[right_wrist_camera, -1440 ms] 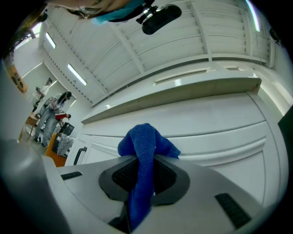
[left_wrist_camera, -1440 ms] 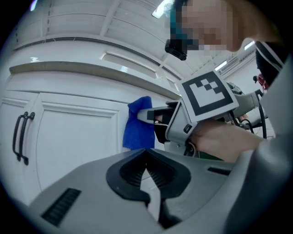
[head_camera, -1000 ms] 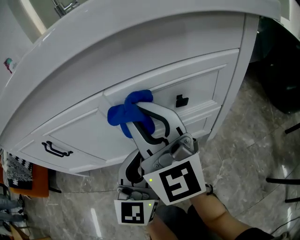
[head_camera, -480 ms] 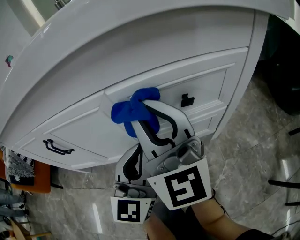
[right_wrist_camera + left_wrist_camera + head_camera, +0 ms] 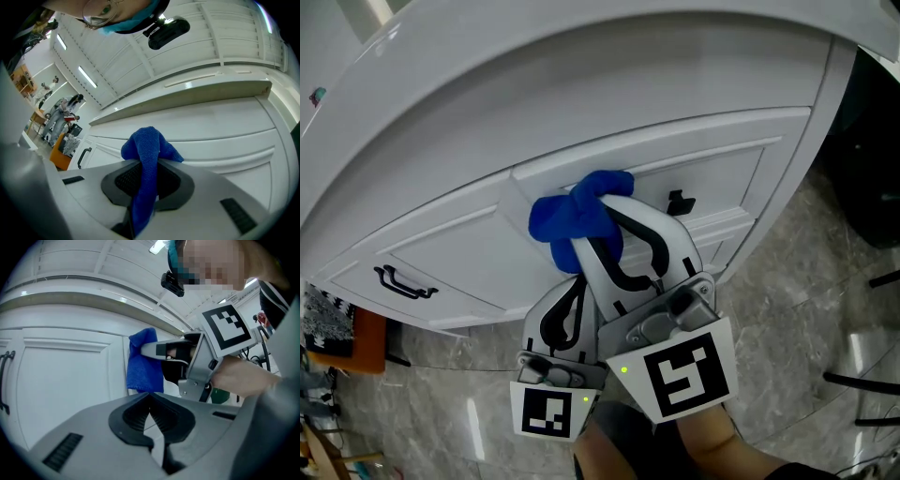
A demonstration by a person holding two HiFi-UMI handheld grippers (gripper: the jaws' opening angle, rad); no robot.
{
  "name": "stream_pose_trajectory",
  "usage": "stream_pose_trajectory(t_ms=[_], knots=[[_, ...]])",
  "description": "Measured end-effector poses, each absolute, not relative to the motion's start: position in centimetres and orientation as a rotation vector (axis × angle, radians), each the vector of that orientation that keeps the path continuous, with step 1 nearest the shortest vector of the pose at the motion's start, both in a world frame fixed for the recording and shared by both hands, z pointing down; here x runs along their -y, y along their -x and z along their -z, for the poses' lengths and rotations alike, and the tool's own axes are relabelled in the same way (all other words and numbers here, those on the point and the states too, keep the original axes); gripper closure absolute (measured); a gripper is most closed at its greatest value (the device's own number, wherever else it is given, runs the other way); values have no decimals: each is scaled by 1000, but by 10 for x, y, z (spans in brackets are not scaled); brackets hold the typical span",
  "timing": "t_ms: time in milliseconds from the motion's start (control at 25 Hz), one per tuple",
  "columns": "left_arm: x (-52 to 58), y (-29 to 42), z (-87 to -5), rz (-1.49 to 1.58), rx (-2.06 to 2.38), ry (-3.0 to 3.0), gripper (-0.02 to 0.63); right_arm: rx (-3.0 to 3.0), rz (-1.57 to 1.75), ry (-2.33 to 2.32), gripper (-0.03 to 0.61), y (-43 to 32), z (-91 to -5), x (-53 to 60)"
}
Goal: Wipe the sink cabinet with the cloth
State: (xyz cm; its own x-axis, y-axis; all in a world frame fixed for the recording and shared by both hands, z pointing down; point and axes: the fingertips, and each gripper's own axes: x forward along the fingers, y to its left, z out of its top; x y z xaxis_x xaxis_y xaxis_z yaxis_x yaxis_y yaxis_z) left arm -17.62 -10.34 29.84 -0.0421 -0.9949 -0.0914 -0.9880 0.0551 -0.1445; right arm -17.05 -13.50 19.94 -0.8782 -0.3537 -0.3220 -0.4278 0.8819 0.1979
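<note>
Wiping appears under way as the right gripper, jaws clamped on the blue cloth, holds it against the sink cabinet front between two panels, the left gripper idle with jaws together, most surfaces seemingly left to wipe

Left gripper, bottom centre of frame: jaws together, nothing between them. Above it, mid-frame, the cloth, blue, hangs against the white cabinet front. Right gripper reaches in from the right and its finger lies on the cloth's upper part. Its marker cube sits at upper right, with a hand below it. Black handle at far left edge. Counter edge runs across the upper frame.
</note>
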Motion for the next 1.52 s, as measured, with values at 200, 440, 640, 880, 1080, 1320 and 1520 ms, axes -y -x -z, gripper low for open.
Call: stream_pose_trajectory(t_ms=[200,440,640,880,1080,1320,1520], knots=[[100,180,-295,50,-2151,2030,609,-2762,-378,583,518,169,-198,137],[105,176,-304,15,-2159,2067,610,-2782,-416,593,518,168,-199,138],[111,170,-309,10,-2138,2107,609,-2784,-461,637,518,160,-200,146],[107,173,-312,11,-2148,2115,609,-2779,-478,643,518,156,-199,149],[103,180,-313,2,-2156,2100,609,-2777,-465,656,518,152,-200,153],[105,165,-307,18,-2130,2115,609,-2751,-429,695,518,137,-192,161],[104,165,-306,24,-2144,2105,609,-2745,-404,704,518,133,-193,165]])
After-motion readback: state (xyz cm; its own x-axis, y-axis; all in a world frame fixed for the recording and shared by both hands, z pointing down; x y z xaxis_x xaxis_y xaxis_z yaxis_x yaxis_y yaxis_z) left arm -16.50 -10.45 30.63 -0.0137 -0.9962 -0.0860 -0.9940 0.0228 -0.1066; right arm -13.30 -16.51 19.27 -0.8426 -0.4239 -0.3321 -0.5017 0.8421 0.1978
